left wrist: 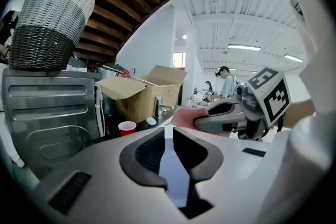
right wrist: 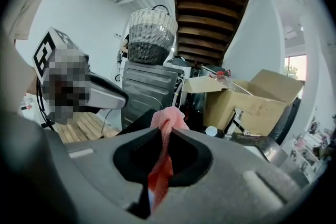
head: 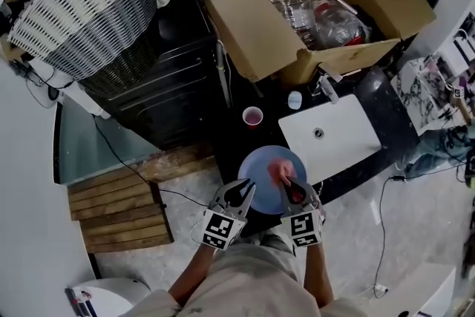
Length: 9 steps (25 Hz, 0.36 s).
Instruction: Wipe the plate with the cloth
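Plate (head: 260,159), pale blue, shows at lower centre of the head view, over the front edge of the dark counter (head: 375,96). Left gripper (head: 243,191) has its fingers closed on the plate's lower left rim; in its own view the blue edge runs straight between the two dark pads. Right gripper (head: 289,185) is clamped on the cloth (head: 280,171), a pink-red mesh bunched on the plate's right half. In the right gripper view the cloth is pinched between the pads, with a tuft standing up past the tips.

Above the plate on the counter stands a small red cup (head: 252,116); what is in it cannot be told. To its right lies a white sink (head: 349,148), with only its drain showing in the basin. Behind, at upper centre, an open cardboard box (head: 252,37) holds clear plastic bottles (head: 293,0). At upper left a woven basket (head: 82,7), white above and dark below, sits on a dark appliance (head: 174,89); its inside is hidden.
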Tool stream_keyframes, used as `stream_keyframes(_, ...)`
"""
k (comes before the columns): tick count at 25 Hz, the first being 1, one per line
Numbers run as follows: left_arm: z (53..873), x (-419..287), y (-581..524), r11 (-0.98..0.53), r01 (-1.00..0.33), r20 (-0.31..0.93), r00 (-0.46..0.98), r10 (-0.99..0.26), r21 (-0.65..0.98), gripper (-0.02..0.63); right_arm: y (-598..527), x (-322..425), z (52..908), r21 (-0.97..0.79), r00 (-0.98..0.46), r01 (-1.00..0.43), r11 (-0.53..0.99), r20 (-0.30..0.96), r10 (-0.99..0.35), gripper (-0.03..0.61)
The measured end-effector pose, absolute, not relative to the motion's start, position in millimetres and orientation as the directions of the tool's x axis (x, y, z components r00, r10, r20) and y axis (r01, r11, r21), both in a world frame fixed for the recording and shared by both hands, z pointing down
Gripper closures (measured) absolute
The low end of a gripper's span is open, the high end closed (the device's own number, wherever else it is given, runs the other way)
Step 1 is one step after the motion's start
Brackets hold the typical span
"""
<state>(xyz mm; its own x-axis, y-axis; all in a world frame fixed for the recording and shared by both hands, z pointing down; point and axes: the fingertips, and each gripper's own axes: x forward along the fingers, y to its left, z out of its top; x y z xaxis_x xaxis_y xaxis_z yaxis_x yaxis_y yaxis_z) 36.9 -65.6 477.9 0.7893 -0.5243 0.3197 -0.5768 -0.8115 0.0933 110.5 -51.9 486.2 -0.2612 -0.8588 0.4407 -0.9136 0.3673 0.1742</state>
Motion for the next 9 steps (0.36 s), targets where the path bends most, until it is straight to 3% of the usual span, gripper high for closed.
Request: stream_keyframes(9,474,20,-59,-0.831,-0.548,0.306,0.811,-0.500,0.096,0.565,-46,90,480,0.177,-0.233,-0.926,0.333,0.425,-0.875,0.554)
